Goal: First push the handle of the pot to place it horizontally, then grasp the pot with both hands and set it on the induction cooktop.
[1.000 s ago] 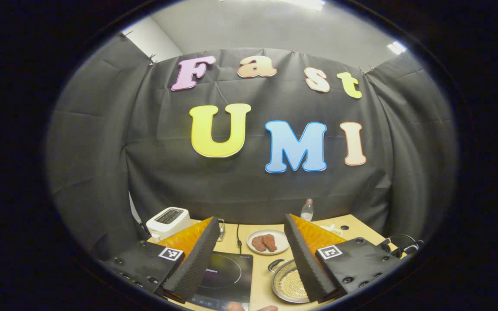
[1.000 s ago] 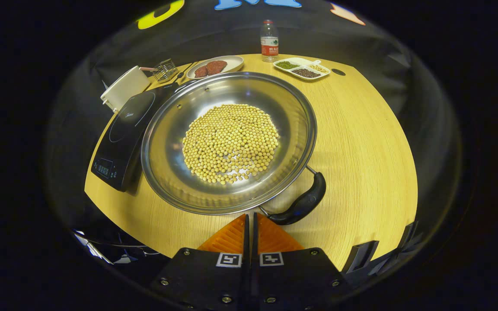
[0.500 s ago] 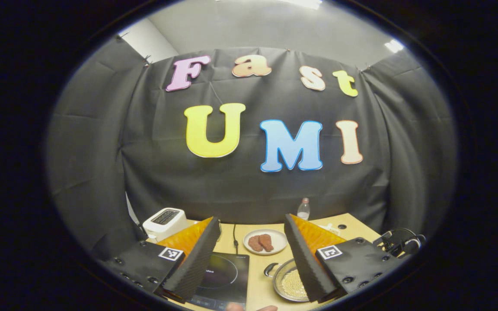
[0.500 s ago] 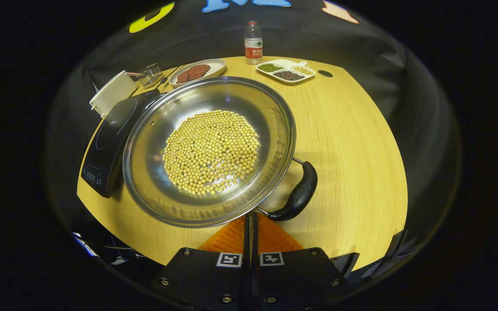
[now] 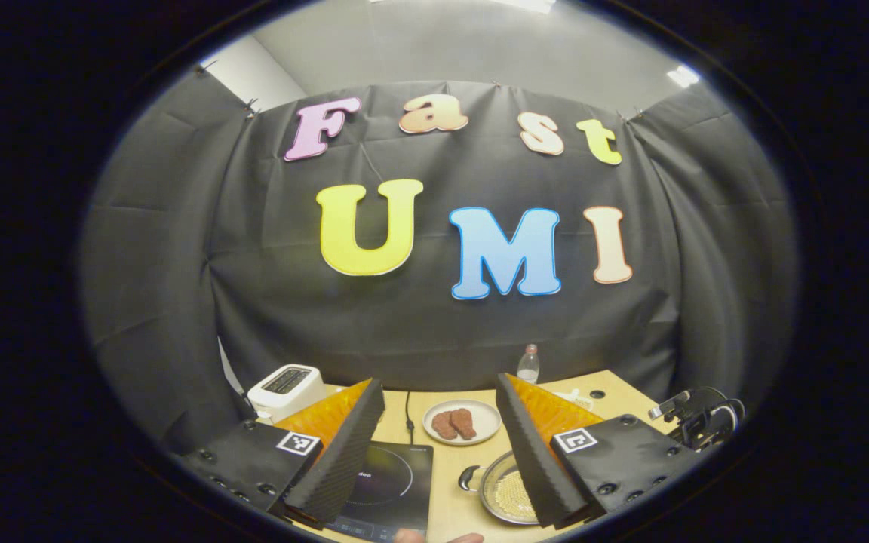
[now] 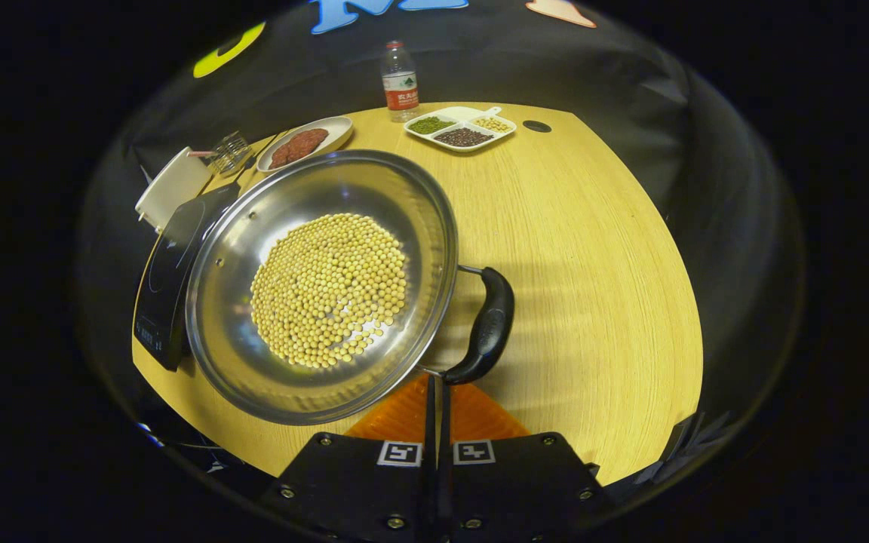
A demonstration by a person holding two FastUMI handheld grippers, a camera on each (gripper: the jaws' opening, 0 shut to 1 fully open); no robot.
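Right gripper (image 6: 437, 388) is clenched empty at the pot (image 6: 321, 283) handle (image 6: 486, 326); left gripper (image 5: 438, 430) is spread wide. Cooktop (image 6: 167, 275) touches the pot, plate (image 6: 302, 143) behind.

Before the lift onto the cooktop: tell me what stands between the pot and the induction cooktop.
Nothing visible does. In the right gripper view the pot of soybeans sits right beside the induction cooktop, its rim overlapping the cooktop's near edge. The toaster and plate of meat lie beyond.

pot (image 6: 238, 249): shiny silver, heaped with pale yellow beans (image 6: 329, 290)
pot handle (image 6: 489, 326): black
induction cooktop (image 6: 170, 260): black
desk (image 6: 593, 256): light wood grain
toaster (image 5: 286, 388): white
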